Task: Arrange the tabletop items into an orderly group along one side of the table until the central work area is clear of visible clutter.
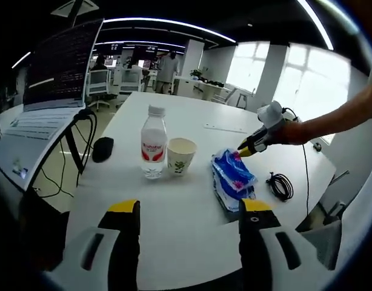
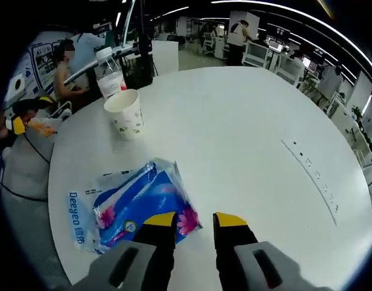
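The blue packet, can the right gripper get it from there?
Probably yes. The right gripper sits at the blue packet's edge with jaws open, and nothing lies between them on the white table.

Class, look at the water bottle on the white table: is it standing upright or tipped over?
Upright. The water bottle stands on its base, white cap on top, beside the paper cup.

Bright daylight from windows (image 1: 295, 73) and ceiling strip lights (image 1: 168, 24) washes the white table (image 2: 234, 133); fisheye bending and soft blur mark the edges.
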Demonstrator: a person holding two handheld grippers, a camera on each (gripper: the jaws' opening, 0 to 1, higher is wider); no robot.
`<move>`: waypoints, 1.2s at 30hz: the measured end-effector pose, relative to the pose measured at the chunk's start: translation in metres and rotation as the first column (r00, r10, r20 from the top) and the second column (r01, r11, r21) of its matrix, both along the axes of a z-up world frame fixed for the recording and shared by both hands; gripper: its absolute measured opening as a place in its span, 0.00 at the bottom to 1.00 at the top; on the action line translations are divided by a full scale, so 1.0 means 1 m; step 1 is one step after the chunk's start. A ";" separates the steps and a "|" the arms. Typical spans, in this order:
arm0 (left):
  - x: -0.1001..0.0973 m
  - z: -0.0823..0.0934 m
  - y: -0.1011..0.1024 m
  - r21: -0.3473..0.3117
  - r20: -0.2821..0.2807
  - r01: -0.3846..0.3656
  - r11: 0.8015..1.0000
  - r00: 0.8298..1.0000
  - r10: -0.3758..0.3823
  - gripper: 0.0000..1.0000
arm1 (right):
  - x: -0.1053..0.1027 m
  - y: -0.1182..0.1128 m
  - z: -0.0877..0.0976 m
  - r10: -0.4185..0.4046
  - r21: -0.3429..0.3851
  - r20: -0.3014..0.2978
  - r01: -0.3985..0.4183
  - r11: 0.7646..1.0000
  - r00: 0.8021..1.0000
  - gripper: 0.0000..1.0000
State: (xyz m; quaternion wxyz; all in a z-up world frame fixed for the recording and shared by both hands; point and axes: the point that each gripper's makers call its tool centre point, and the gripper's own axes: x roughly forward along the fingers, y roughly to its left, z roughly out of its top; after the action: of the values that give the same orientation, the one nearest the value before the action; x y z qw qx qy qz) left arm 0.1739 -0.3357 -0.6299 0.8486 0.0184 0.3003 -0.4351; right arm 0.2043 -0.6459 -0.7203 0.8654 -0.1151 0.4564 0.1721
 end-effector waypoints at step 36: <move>-0.002 0.003 -0.002 -0.009 0.000 0.001 1.000 1.000 -0.001 0.66 | -0.069 0.015 -0.009 -0.061 0.084 -0.045 0.065 0.994 0.997 0.00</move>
State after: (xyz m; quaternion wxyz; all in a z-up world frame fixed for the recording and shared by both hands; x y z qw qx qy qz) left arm 0.1715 -0.3381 -0.6270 0.8484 0.0147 0.2983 -0.4370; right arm 0.1349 -0.6312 -0.7289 0.8647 -0.0600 0.4702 0.1662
